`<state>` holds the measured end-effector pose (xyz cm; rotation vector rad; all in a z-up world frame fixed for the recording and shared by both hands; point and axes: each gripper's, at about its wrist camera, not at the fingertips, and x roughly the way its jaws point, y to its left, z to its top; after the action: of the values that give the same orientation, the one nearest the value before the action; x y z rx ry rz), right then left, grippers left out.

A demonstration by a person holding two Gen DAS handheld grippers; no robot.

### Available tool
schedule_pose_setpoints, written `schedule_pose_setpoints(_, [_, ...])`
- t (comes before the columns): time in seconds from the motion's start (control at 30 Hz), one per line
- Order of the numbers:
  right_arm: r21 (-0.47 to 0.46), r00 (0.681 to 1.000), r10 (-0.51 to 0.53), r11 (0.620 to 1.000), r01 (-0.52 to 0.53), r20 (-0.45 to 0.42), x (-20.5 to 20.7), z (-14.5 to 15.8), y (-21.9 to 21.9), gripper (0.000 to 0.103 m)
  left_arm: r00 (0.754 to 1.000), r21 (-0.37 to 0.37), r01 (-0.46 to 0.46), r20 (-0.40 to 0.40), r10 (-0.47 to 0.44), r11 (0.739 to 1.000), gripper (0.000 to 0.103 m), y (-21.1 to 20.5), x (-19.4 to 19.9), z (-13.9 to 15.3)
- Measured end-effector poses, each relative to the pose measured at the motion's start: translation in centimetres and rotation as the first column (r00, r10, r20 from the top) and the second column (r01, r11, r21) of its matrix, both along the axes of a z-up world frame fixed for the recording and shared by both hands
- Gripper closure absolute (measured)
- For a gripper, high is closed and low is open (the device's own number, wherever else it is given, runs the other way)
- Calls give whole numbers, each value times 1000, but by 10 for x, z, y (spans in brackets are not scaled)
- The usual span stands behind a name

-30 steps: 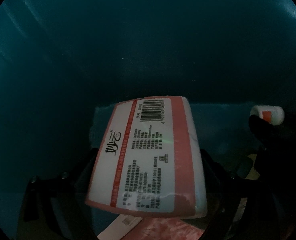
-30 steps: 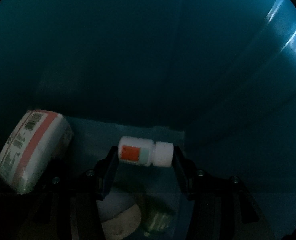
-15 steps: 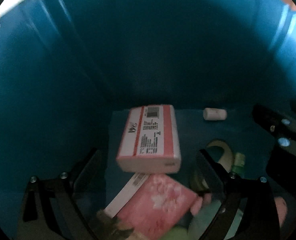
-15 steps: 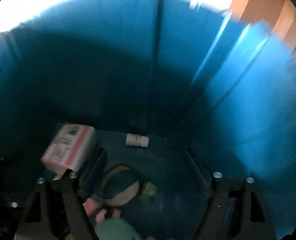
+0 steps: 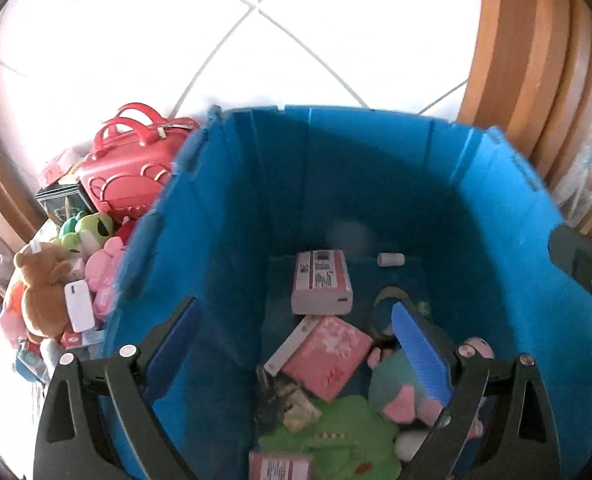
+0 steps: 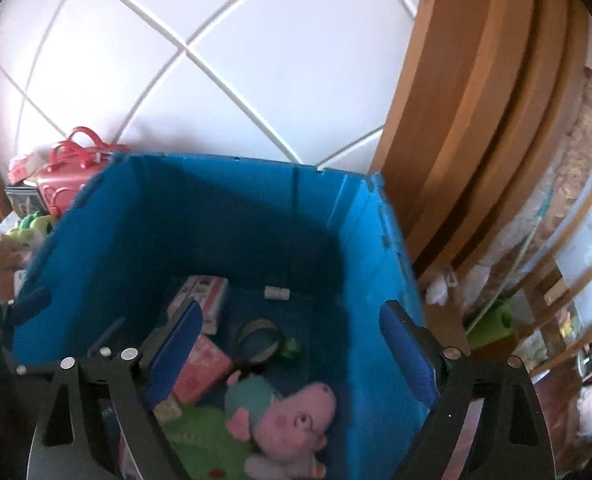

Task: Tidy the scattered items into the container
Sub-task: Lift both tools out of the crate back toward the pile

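A tall blue bin (image 5: pixel 224 216) (image 6: pixel 96 232) fills both views from above. On its floor lie a white-and-red tissue pack (image 5: pixel 321 288) (image 6: pixel 202 296) and a small white pill bottle (image 5: pixel 390 259) (image 6: pixel 276 293). Nearer lie a pink box (image 5: pixel 327 354), a tape roll (image 6: pixel 258 340), a green plush (image 5: pixel 343 440) and a pink pig plush (image 6: pixel 296 420). My left gripper (image 5: pixel 296 348) is open and empty above the bin. My right gripper (image 6: pixel 292 348) is open and empty above the bin's right side.
Left of the bin lies a pile: a red handbag (image 5: pixel 128 168) (image 6: pixel 72 172), a brown teddy (image 5: pixel 44 284), a green frog plush (image 5: pixel 88 232) and pink toys. White tiled floor (image 6: pixel 216 60) lies beyond. Wooden furniture (image 6: pixel 475 120) stands at the right.
Both grippers have let go of their loads, the tissue pack and the pill bottle, which now lie on the bin floor. Both grippers have risen out of the bin.
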<state>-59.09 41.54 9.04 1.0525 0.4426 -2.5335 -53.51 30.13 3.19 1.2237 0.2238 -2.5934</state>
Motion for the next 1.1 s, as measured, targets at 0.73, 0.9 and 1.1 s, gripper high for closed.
schedule_pose_setpoints(0.73, [-217,983,111,966,-141,-144,257,32,-47,0,956,-83,58,-281,-80,995,3,-122,267,47])
schedule_pose_setpoints(0.9, [-268,974,130,947,-177,-186,323,20,-98,0,964,-109,12,-263,-40,994,3,-195,330,27])
schedule_pose_setpoints(1.1, [-301,960,210,917,-260,-187,374,-1,-156,0,973,-85,-44,-229,24,995,3,-276,382,-13])
